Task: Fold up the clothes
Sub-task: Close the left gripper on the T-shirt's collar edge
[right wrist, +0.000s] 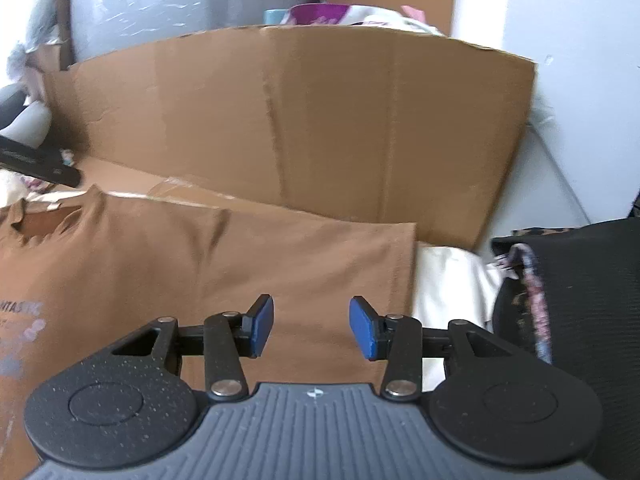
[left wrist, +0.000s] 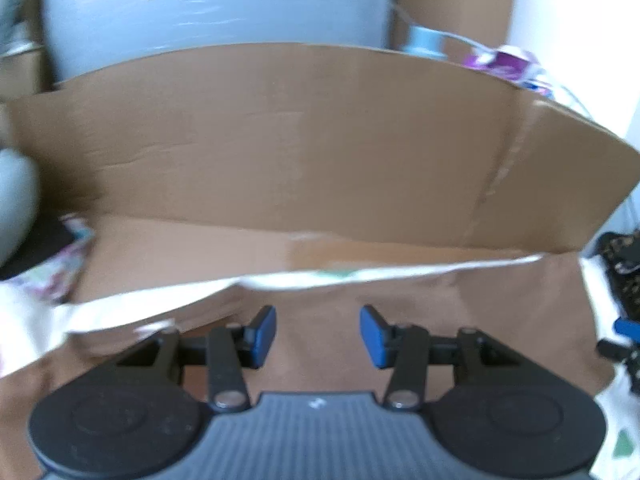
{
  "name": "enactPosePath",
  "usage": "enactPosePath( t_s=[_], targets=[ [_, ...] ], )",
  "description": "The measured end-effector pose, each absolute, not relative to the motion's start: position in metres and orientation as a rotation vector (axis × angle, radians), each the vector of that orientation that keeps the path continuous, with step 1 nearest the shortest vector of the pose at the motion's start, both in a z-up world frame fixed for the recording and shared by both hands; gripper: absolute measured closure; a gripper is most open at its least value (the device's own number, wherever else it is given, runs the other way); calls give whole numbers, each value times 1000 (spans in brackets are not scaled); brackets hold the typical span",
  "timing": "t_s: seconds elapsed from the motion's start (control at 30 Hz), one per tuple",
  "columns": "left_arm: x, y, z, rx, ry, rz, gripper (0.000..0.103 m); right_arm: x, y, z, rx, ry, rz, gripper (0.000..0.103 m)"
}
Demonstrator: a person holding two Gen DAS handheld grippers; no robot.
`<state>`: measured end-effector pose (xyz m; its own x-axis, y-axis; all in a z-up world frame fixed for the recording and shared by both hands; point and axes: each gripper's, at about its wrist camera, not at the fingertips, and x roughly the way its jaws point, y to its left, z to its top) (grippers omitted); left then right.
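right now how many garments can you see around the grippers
2 clear ones: a brown t-shirt spread flat under both grippers, and a dark garment heaped to its right. Patterned fabric at the left edge may be more; it is too blurred to tell.

Both views look forward and slightly down along a claw, from low and close over the cloth. The left wrist view has its claw (left wrist: 318, 336) at the bottom edge and faces a cardboard wall (left wrist: 300, 140) head-on — near enough to span the width. The right wrist view, claw (right wrist: 311, 328) likewise at the bottom, sits further right and sees the same cardboard wall (right wrist: 320, 120) and brown shirt (right wrist: 200, 272) (left wrist: 480, 300) — plus a black bag (right wrist: 580, 300) at its right.
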<state>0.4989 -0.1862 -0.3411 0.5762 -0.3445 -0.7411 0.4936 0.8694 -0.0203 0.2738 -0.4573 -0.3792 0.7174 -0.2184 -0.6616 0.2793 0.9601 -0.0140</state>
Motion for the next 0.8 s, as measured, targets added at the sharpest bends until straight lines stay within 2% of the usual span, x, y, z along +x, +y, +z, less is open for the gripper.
enactPosePath(
  t_s=[0.23, 0.33, 0.5, 0.8],
  targets=[
    [500, -86, -332, 251, 818, -327, 54, 272, -441, -384, 101, 753, -221, 53],
    [504, -63, -342, 259, 840, -288, 58, 269, -439, -385, 94, 757, -207, 53],
    [504, -54, -370, 271, 891, -272, 73, 269, -437, -386, 85, 764, -177, 53],
    [510, -74, -410, 275, 932, -303, 89, 269, -427, -394, 60, 802, -84, 53]
  ],
)
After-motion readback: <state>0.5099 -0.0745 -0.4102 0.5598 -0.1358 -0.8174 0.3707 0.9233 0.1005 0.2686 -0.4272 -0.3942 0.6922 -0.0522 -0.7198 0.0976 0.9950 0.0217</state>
